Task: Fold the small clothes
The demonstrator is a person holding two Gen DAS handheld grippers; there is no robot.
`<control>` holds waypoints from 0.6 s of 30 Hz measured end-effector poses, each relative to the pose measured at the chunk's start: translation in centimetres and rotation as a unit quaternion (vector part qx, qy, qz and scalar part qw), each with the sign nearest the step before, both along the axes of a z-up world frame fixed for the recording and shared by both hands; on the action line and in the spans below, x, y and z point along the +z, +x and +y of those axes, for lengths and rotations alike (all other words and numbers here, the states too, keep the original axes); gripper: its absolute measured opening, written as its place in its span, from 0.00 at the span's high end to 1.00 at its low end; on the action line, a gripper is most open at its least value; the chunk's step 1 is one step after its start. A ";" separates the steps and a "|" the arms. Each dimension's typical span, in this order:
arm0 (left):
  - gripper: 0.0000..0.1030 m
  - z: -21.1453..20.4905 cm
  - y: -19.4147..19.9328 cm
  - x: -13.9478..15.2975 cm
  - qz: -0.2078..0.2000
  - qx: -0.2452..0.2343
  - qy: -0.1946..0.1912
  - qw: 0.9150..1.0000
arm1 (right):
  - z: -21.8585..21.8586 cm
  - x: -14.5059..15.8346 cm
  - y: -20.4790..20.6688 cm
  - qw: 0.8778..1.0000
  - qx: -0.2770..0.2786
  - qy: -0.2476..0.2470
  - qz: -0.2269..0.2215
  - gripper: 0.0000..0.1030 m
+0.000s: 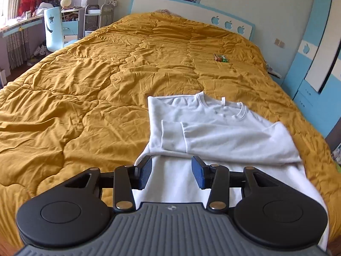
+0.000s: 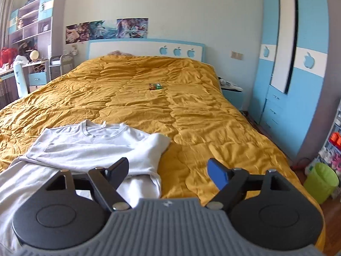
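A white long-sleeved top [image 1: 215, 128] lies on the mustard quilt [image 1: 85, 85], its sleeves folded across the chest and its collar pointing toward the headboard. My left gripper [image 1: 171, 173] hovers over the shirt's lower half, open, with only flat cloth seen beyond its blue pads. In the right wrist view the same top [image 2: 96, 147] lies at the lower left. My right gripper [image 2: 169, 173] stands open wide above the garment's right edge and the quilt [image 2: 191, 117], holding nothing.
A small green and red packet [image 2: 155, 86] lies mid-bed, further toward the headboard [image 2: 147, 49]. A blue-and-white wardrobe [image 2: 298, 74] and a green bin [image 2: 321, 181] stand right of the bed. A desk with a light blue chair [image 1: 53, 29] is at the left.
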State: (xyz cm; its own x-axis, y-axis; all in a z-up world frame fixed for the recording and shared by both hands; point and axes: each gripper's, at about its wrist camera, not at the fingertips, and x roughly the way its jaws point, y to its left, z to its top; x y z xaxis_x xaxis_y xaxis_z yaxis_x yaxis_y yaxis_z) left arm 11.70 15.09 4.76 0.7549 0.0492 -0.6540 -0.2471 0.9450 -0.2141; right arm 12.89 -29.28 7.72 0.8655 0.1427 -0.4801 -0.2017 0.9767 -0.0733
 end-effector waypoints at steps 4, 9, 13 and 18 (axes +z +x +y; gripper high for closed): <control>0.48 -0.2 6.2 -3.3 0.002 0.026 0.003 1.000 | 2.3 -4.8 6.7 0.995 0.082 -0.014 0.054 0.25; 0.48 1.4 12.4 -8.6 0.070 0.056 0.006 0.996 | 3.6 -10.8 13.3 0.988 0.098 -0.063 0.099 0.25; 0.45 2.9 14.6 -11.4 0.106 0.059 -0.021 0.992 | 1.4 -14.7 16.7 0.991 0.064 -0.017 0.119 0.26; 0.55 3.8 14.5 -12.6 0.086 0.060 -0.057 0.993 | -0.6 -17.4 17.2 0.991 0.058 0.074 0.091 0.34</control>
State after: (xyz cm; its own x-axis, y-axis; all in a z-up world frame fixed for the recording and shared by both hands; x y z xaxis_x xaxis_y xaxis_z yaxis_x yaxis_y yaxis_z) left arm 26.24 18.86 -7.85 0.6242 0.0494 -0.7797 -0.3986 0.8784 -0.2635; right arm 30.09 -29.88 -9.70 0.7400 0.3168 -0.5934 -0.3094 0.9436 0.1179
